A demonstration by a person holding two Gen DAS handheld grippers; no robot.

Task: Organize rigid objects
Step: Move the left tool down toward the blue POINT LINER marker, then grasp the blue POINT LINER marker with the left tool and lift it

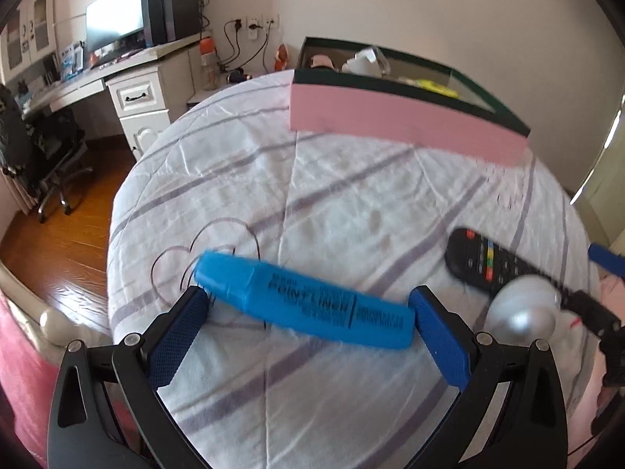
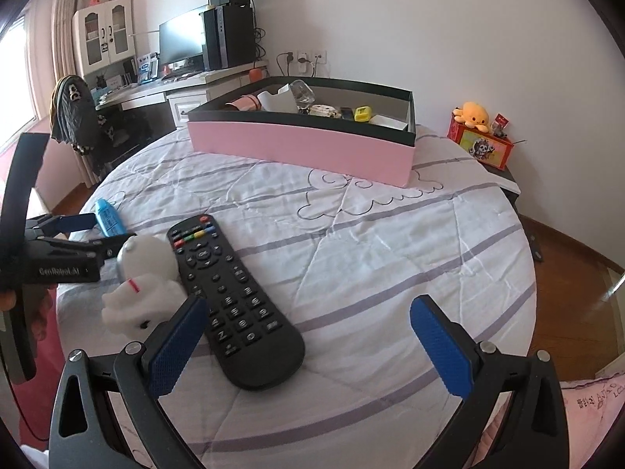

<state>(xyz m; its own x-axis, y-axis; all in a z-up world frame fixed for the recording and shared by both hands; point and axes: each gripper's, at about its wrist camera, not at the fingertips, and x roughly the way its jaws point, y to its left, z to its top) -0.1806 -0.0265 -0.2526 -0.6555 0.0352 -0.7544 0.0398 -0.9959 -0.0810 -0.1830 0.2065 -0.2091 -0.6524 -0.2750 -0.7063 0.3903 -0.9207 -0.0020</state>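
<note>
Bedroom setup, striped bedspread (image 2: 390,242), and we've got our left gripper (image 1: 308,308) spread wide around the blue highlighter (image 1: 304,305), right gripper (image 2: 308,332) also wide open by the remote (image 2: 230,297), so next we probably squeeze, lift, and head for the pink box (image 2: 300,144).

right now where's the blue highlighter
On the bed, the blue highlighter lies crosswise between the open left gripper's fingers, left of the white figurine.

A bed (image 2: 390,242) under a white quilt with grey stripes carries a pink box (image 2: 300,144), a black remote (image 2: 234,305), a white figurine (image 2: 144,281) and a blue highlighter (image 1: 304,301)
</note>
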